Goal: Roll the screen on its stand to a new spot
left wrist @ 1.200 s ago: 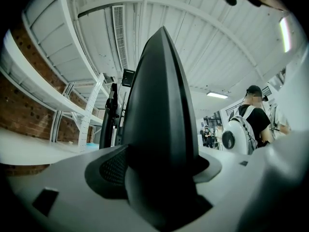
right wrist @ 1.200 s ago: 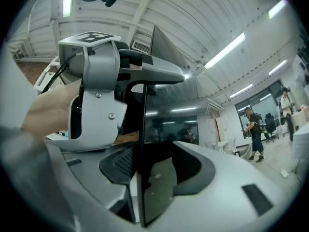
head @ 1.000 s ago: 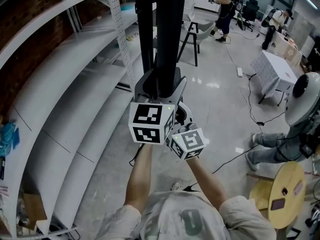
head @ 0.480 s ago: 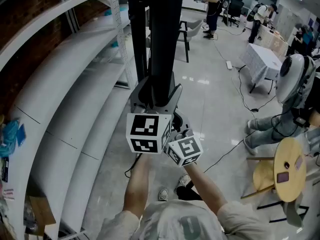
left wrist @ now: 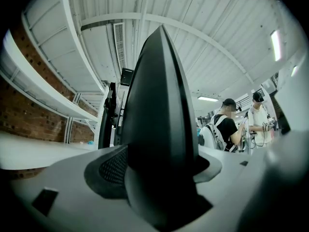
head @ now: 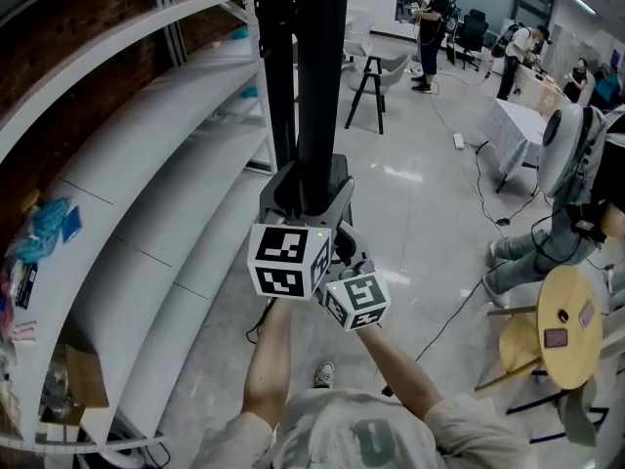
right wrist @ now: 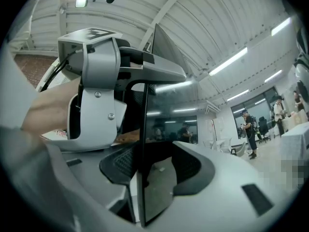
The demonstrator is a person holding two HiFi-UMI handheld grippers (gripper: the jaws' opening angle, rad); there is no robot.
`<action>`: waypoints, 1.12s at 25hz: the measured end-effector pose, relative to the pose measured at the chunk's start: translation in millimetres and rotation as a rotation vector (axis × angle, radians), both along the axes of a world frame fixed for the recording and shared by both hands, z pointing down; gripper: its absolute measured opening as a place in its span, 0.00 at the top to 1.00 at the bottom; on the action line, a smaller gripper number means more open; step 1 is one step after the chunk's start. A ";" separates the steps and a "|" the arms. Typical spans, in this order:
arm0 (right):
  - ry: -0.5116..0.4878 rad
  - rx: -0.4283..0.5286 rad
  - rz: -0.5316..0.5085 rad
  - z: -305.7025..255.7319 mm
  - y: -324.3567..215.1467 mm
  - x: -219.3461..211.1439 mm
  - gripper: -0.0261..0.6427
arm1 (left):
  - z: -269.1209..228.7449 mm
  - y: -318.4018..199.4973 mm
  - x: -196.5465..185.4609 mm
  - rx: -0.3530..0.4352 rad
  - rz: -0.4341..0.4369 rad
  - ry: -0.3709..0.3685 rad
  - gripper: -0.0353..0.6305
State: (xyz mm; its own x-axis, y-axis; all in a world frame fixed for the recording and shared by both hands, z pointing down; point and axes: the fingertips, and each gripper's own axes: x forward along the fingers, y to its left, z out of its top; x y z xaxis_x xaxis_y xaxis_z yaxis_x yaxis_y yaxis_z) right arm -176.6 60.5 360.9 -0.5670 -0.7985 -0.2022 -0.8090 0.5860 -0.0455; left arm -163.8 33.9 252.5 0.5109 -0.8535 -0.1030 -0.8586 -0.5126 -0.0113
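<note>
Screen (head: 322,76) | upright, edge-on to me, beside white shelf rack (head: 146,164) | my left claw (head: 299,195) clamped on it | my right claw (head: 343,242) clamped on its thin edge, just beside left claw

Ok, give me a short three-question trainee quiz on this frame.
1. True or false: the left gripper and right gripper are both shut on the screen.
2. What runs along the screen's left in the head view? A. shelves B. a sofa C. a ladder
3. Fill in: the round wooden table is on the head view's ____ side.
Key: 1 true; 2 A; 3 right.
</note>
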 end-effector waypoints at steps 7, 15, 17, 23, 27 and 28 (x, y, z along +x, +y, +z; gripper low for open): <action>0.003 0.004 -0.044 -0.2 78.3 -8.9 0.66 | -0.8 78.2 -9.6 0.003 -0.039 0.003 0.41; -0.025 0.027 -0.084 -1.6 172.6 -19.8 0.66 | -2.7 171.7 -22.6 0.019 -0.061 0.033 0.41; -0.030 0.028 -0.095 -2.6 195.4 -21.5 0.66 | -3.8 194.5 -24.7 0.021 -0.071 0.034 0.41; -0.033 0.028 -0.116 -3.6 261.2 -33.4 0.66 | -5.0 260.4 -36.9 0.021 -0.095 0.028 0.41; -0.034 0.025 -0.135 -2.6 306.7 -42.0 0.66 | -4.1 305.1 -46.2 0.018 -0.114 0.032 0.41; -0.035 0.027 -0.139 -2.6 317.3 -43.0 0.66 | -4.1 315.7 -47.5 0.019 -0.118 0.032 0.41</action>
State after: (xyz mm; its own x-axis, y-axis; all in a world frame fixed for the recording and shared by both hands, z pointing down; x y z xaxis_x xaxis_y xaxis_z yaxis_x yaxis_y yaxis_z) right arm -219.6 377.8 358.2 -0.6638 -0.7070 -0.2438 -0.7184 0.6934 -0.0548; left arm -211.3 349.6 248.4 0.4030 -0.9053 -0.1344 -0.9131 -0.4077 0.0083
